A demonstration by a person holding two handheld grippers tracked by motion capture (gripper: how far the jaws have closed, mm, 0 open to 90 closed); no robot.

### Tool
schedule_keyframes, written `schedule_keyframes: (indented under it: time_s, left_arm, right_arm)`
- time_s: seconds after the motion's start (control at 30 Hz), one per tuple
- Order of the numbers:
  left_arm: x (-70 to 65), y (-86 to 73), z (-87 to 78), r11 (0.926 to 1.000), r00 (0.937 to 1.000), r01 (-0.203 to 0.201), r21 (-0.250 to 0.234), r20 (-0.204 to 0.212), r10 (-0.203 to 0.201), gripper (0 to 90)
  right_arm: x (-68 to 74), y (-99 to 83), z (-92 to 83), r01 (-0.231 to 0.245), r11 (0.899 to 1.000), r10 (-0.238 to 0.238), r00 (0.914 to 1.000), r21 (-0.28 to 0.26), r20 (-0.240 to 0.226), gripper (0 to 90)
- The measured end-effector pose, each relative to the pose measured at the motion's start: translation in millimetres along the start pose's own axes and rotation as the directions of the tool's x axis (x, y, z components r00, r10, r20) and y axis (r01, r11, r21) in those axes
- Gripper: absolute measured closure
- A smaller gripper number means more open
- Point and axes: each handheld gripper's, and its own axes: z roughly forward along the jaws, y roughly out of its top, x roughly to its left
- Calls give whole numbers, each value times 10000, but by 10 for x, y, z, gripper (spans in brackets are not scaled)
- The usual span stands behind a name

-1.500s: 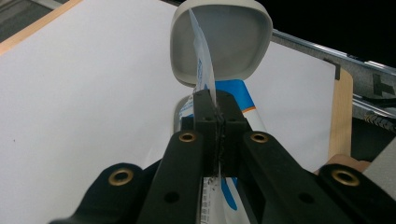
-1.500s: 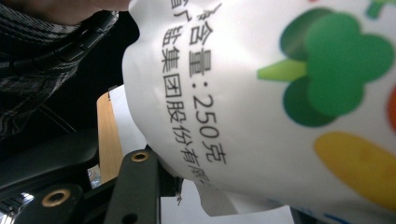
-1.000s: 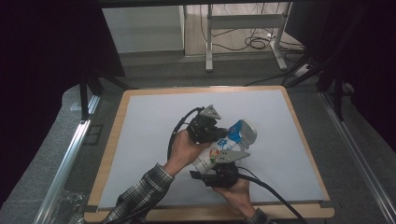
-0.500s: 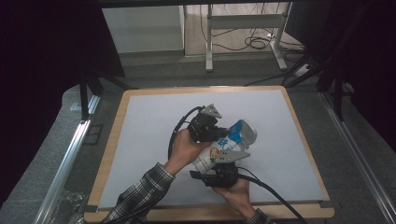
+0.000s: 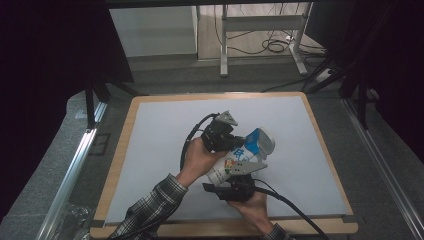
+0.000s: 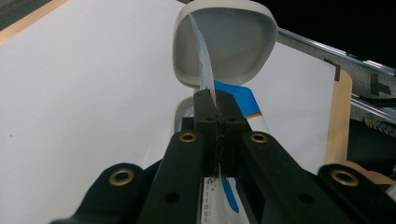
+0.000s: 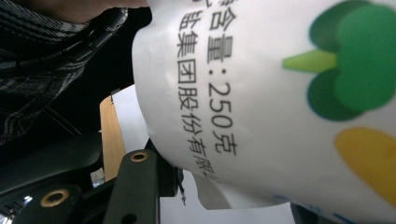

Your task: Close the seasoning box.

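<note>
Above the tabletop (image 5: 150, 135), a white pouch (image 5: 248, 150) is clamped by the left gripper (image 6: 215, 100); the right gripper's (image 5: 235, 187) state cannot be told.

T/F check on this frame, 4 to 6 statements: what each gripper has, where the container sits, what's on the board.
1. The left gripper is shut on a thin white-and-blue film strip of the white plastic container with blue and green print. True.
2. The container stands upright on the white board, free of both grippers. False: it is tilted and held between the two grippers, above the board.
3. The right gripper holds the container's lower end. True, as far as the high view shows; its jaw tips are hidden behind the container.
4. The container's print reads 500. False: the right gripper view shows 250.
5. Several other items lie on the board. False: just the container and grippers.
</note>
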Motion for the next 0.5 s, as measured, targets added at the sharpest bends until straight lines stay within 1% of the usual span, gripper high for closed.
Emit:
schedule_keyframes:
  time_s: [0.5]
  left_arm:
    - [-3, 35, -8, 9998, 9998, 167, 88, -81, -166, 898]
  right_arm:
    - [11, 14, 6, 48, 10000, -48, 10000, -2, 46, 590]
